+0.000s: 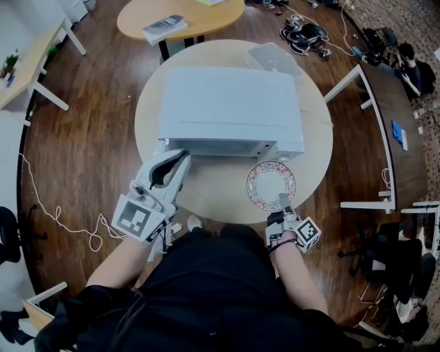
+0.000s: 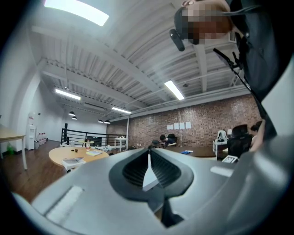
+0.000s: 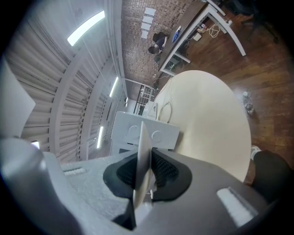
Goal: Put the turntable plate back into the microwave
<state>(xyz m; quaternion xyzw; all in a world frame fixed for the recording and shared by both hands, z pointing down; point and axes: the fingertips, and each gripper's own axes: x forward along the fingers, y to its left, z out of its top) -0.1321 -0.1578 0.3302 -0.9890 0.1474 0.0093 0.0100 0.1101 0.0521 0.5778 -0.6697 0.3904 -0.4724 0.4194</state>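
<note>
The white microwave (image 1: 230, 103) stands on the round cream table (image 1: 220, 189), its front toward me. In the head view the patterned turntable plate (image 1: 269, 182) hangs flat over the table just before the microwave's right front. My right gripper (image 1: 282, 200) is shut on its near rim. The right gripper view has the plate (image 3: 142, 133) edge-on between the pads of that gripper (image 3: 143, 155), and the microwave (image 3: 147, 133) is beyond it. My left gripper (image 1: 184, 158) points at the microwave's lower left front. In its own view the left gripper (image 2: 148, 151) has its tips together, with nothing seen held.
An orange oval table (image 1: 206, 17) with a book (image 1: 165, 29) stands behind the round one. A grey flat object (image 1: 273, 58) lies behind the microwave. White desks (image 1: 371, 103) and a seated person (image 1: 412, 65) are at the right. A white cable (image 1: 62, 220) trails on the floor.
</note>
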